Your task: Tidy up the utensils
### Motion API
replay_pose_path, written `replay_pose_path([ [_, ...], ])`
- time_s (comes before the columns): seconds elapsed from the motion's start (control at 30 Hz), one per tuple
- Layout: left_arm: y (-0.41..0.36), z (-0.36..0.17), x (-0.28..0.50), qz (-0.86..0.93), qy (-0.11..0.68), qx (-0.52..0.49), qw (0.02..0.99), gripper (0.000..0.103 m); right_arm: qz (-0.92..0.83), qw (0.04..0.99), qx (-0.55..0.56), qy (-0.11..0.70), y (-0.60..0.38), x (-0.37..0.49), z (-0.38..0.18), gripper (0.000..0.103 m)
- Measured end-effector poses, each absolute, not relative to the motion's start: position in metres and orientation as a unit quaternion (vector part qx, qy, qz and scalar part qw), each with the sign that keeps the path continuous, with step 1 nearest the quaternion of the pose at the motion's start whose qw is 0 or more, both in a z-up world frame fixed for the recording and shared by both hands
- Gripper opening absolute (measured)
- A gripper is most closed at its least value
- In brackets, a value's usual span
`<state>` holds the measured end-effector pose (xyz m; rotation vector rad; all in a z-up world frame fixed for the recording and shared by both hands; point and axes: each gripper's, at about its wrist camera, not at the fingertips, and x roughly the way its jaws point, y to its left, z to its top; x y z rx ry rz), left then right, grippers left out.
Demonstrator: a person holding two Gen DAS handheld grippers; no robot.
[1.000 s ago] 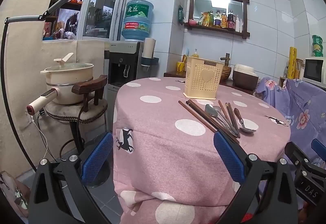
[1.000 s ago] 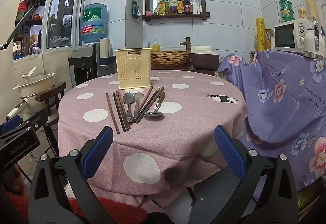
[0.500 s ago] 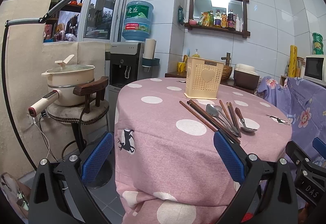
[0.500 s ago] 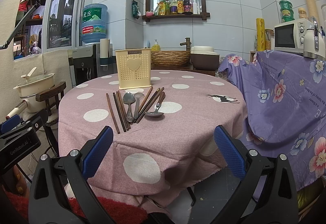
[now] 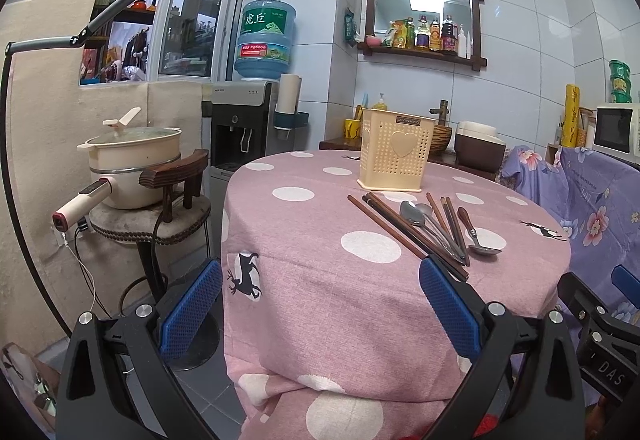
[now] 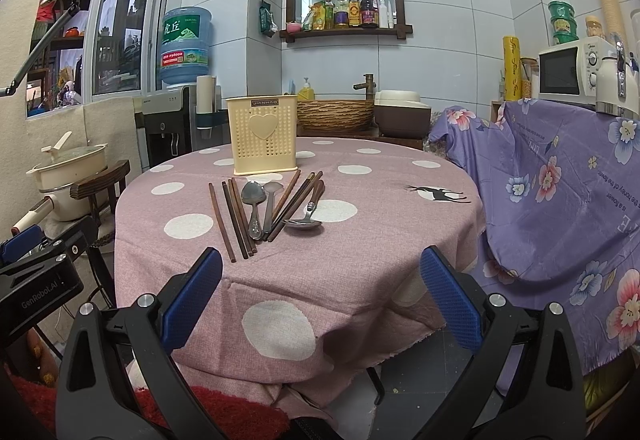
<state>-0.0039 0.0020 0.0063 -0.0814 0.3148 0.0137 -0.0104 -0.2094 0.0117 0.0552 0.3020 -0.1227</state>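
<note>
Since the earlier frame, only the left gripper shifts slightly; both it and the right gripper hang spread and empty. Utensils lie on the table before the holder.

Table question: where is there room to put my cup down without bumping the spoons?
Bare cloth shows on the table right of the spoons, around the deer print, and near the front edge. It is crowded in the middle, where chopsticks and spoons lie before the basket.
</note>
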Motion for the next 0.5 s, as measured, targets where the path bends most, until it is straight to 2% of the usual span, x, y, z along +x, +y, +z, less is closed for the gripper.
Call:
replay_pose_path([
  [0.5, 0.0008, 0.0064, -0.0038, 0.007, 0.157, -0.04, 0.987, 0.098, -0.061, 0.986, 0.027, 0.15, -0.209, -0.0113, 0.0124, 0.098],
])
